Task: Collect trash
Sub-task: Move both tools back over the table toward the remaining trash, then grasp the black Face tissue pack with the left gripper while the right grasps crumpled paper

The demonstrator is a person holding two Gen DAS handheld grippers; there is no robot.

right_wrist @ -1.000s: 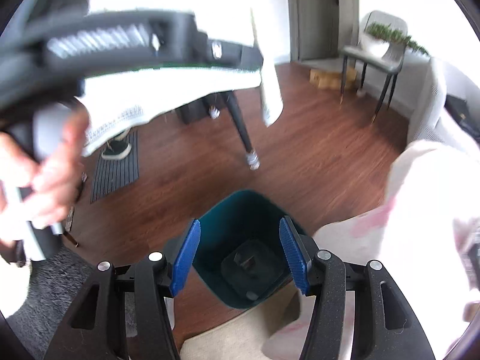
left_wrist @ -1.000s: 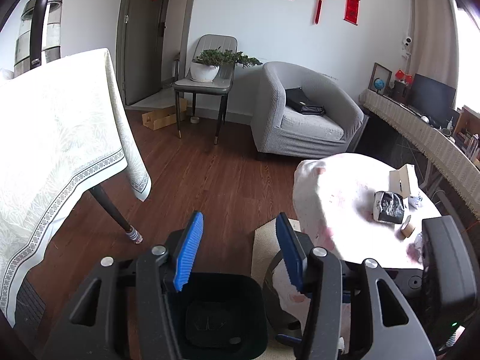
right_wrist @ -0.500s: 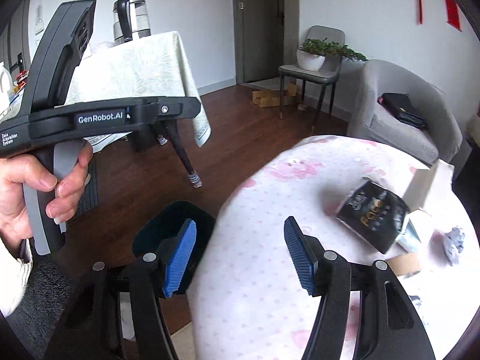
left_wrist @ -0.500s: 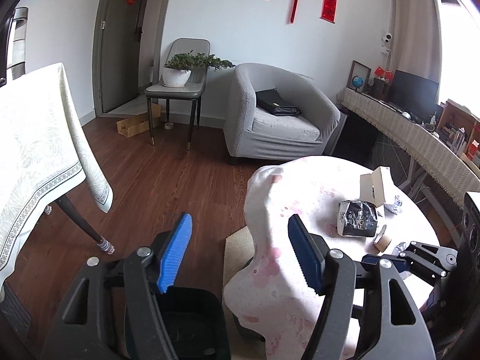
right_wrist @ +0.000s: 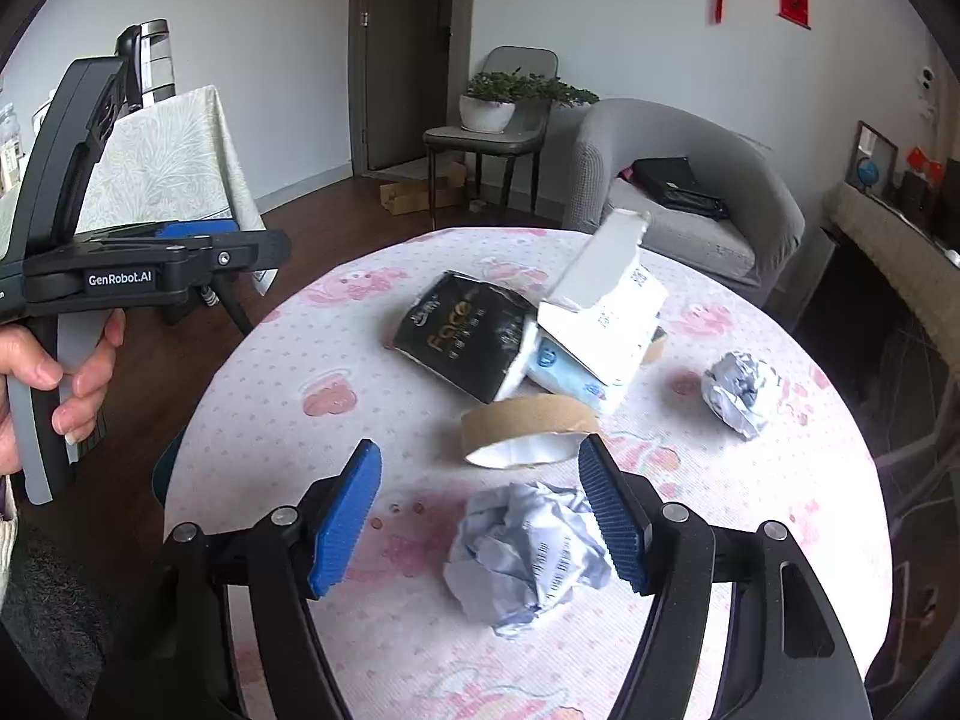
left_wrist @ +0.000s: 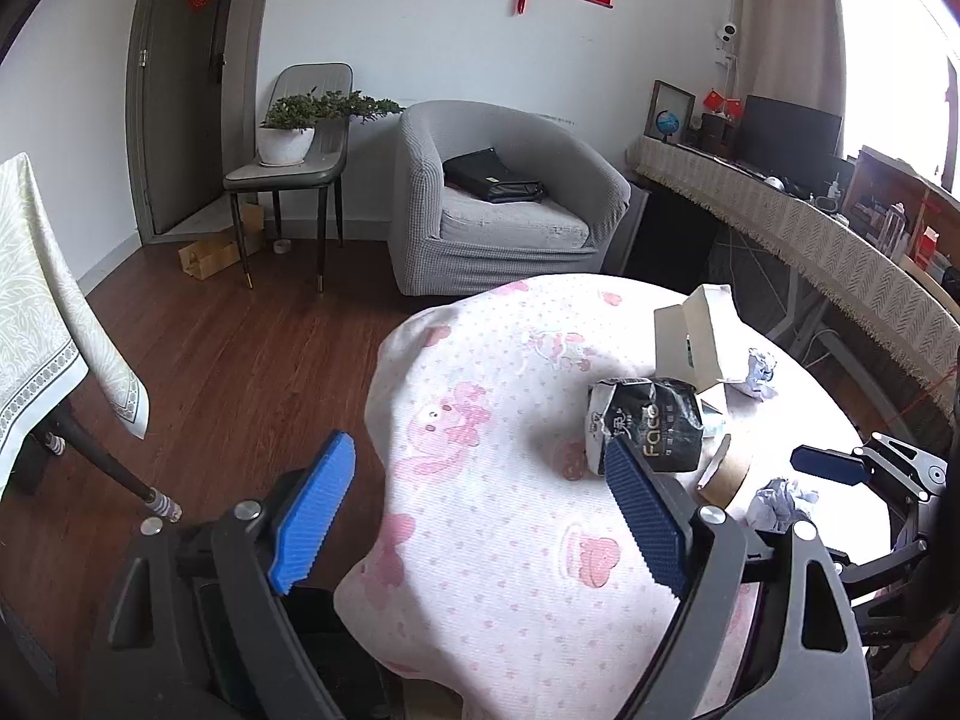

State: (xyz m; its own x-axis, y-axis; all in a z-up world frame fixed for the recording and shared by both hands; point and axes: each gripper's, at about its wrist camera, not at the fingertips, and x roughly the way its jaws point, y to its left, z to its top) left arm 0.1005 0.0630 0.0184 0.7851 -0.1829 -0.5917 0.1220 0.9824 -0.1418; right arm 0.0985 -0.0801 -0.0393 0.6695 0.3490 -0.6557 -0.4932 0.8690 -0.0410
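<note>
A round table (right_wrist: 336,420) under a pink-patterned cloth holds the trash. A crumpled paper ball (right_wrist: 528,552) lies on it between the blue pads of my right gripper (right_wrist: 480,519). The jaws are opening and do not press the paper. Behind it lie a cardboard tape ring (right_wrist: 528,429), a black packet (right_wrist: 462,333), a torn white box (right_wrist: 606,312) and a second paper ball (right_wrist: 735,393). My left gripper (left_wrist: 480,516) hovers at the table's near-left edge, opening with nothing in it, its right pad close to the black packet (left_wrist: 648,426). A sliver of the teal bin (right_wrist: 161,468) shows beside the table.
A grey armchair (left_wrist: 504,198) with a black bag stands behind the table, and a chair with a potted plant (left_wrist: 288,138) stands by the door. A table with a pale green cloth (left_wrist: 36,324) is at the left. A long sideboard (left_wrist: 828,240) runs along the right wall.
Both views swung from the bin on the floor up onto the round table. Both pairs of jaws widened. The right gripper came over the near paper ball.
</note>
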